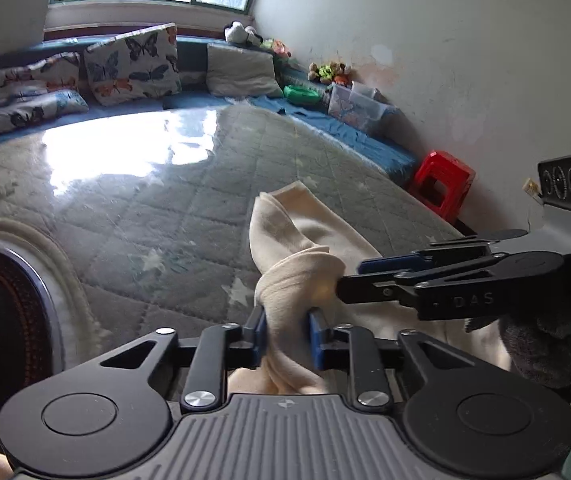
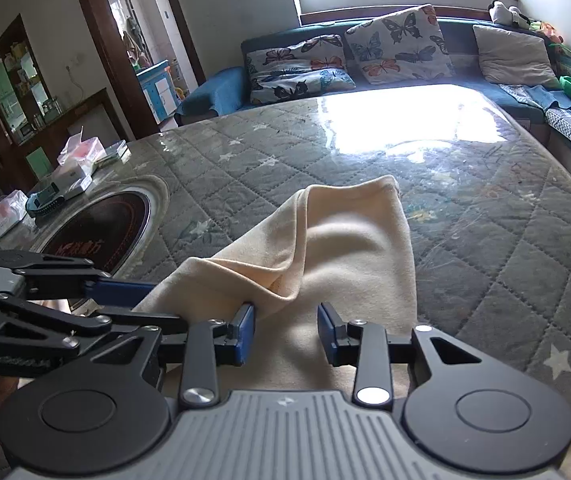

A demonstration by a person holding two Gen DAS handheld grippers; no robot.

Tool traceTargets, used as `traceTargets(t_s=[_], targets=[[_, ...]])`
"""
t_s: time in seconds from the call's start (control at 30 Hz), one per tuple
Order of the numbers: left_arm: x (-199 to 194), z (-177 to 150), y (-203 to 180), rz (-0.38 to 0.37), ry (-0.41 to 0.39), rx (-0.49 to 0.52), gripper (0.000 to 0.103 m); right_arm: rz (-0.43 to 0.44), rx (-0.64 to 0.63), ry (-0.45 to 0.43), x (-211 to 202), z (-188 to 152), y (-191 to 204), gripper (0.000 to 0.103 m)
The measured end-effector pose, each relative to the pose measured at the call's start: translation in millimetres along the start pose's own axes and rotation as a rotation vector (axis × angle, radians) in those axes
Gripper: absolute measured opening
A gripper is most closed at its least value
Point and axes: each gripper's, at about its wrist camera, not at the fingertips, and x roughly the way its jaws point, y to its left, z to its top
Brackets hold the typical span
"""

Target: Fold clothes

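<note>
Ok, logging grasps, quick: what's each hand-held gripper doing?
Left hand-held gripper: shut on the cream cloth.
Right hand-held gripper: open, cloth between its fingers.

Garment (image 2: 349,240) on table (image 2: 485,216), cooktop (image 2: 101,228) to its left.

White letters "DAS" are showing on the black arm of the right gripper (image 1: 335,280), reaching in from the side in the left wrist view. Chinese characters are glowing orange on the dark round cooktop (image 2: 99,228) set into the table, one reading "方"; the rest are staying too blurred to read, as is the lettering on the left gripper (image 2: 145,304).
</note>
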Motion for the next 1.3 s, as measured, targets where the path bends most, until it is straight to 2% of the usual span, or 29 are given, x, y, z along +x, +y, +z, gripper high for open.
traceTargets(t_s=[0.2,0.3,0.47,0.57,0.67,0.73,0.87,0.93,0.97,1.0,1.07,1.1,1.3], targets=[[1,5,11,0.124,-0.075,0.03,0.016,-0.027,-0.006,-0.03,-5,15,-5,0.04],[8,13,26,0.228,-0.091,0.038,0.015,-0.044,-0.025,-0.025,2,21,-5,0.04],[14,23,64,0.317,-0.075,-0.026,0.011,-0.073,-0.054,-0.004,20,29,-4,0.04],[2,22,77,0.204,-0.073,-0.106,0.012,-0.101,-0.057,-0.004,30,34,-6,0.04],[-5,22,73,0.102,-0.073,-0.106,0.023,-0.089,-0.036,-0.004,33,36,-10,0.04],[1,23,66,0.089,-0.044,-0.083,0.048,-0.095,-0.043,0.001,35,36,-10,0.04],[17,23,57,0.102,0.013,-0.044,0.049,-0.093,-0.052,0.005,35,36,-9,0.04],[25,21,55,0.081,0.052,-0.055,0.045,-0.092,-0.06,0.002,34,37,-8,0.04],[27,20,56,0.066,0.054,-0.058,0.038,-0.094,-0.064,0.002,34,37,-8,0.04],[26,18,57,0.047,0.041,-0.062,0.023,-0.096,-0.068,0.003,34,38,-8,0.04],[22,18,63,0.057,0.002,-0.087,0.018,-0.1,-0.077,0.004,34,40,-8,0.04],[19,18,65,0.062,-0.016,-0.098,0.01,-0.102,-0.081,0.004,34,41,-8,0.04],[15,22,81,0.18,-0.051,-0.114,0.005,-0.112,-0.095,0.025,43,47,-11,0.04]])
